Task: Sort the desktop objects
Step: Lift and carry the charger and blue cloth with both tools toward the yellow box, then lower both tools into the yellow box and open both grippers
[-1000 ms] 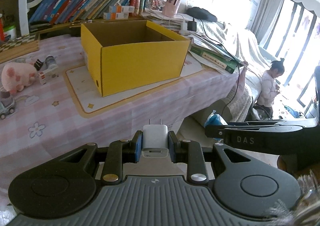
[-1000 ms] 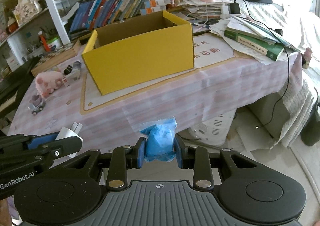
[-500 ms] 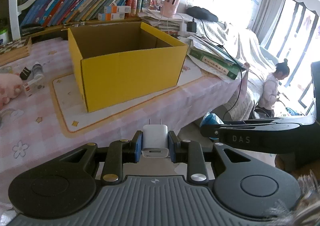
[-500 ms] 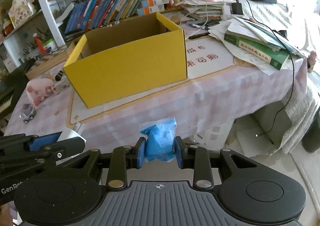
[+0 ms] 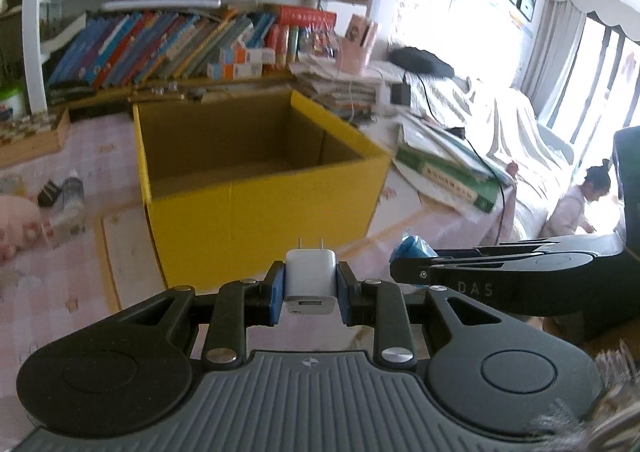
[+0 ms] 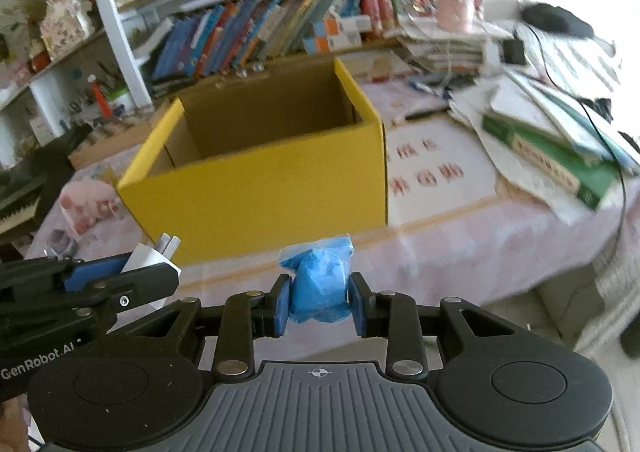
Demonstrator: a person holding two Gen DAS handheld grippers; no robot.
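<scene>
My left gripper (image 5: 310, 286) is shut on a white USB charger plug (image 5: 309, 276), prongs pointing forward. My right gripper (image 6: 320, 300) is shut on a blue crumpled bag (image 6: 318, 280). An open yellow cardboard box (image 5: 256, 188) stands on the pink checked tablecloth just ahead of both grippers; it also shows in the right wrist view (image 6: 264, 176), and the part of its inside that I can see looks empty. The right gripper with the blue bag (image 5: 412, 246) shows at the right of the left wrist view. The left gripper with the plug (image 6: 148, 256) shows at the left of the right wrist view.
A pink plush toy (image 5: 16, 224), a small bottle (image 5: 72, 188) and a small carton (image 5: 60, 230) lie left of the box. A heap of books and papers (image 6: 552, 140) with a black cable lies to its right. A bookshelf (image 5: 180, 48) stands behind. A child (image 5: 576, 204) sits on the floor far right.
Both grippers have moved forward and up toward the yellow box, which now looks larger and closer, with more of its inside showing. Each keeps its object.
</scene>
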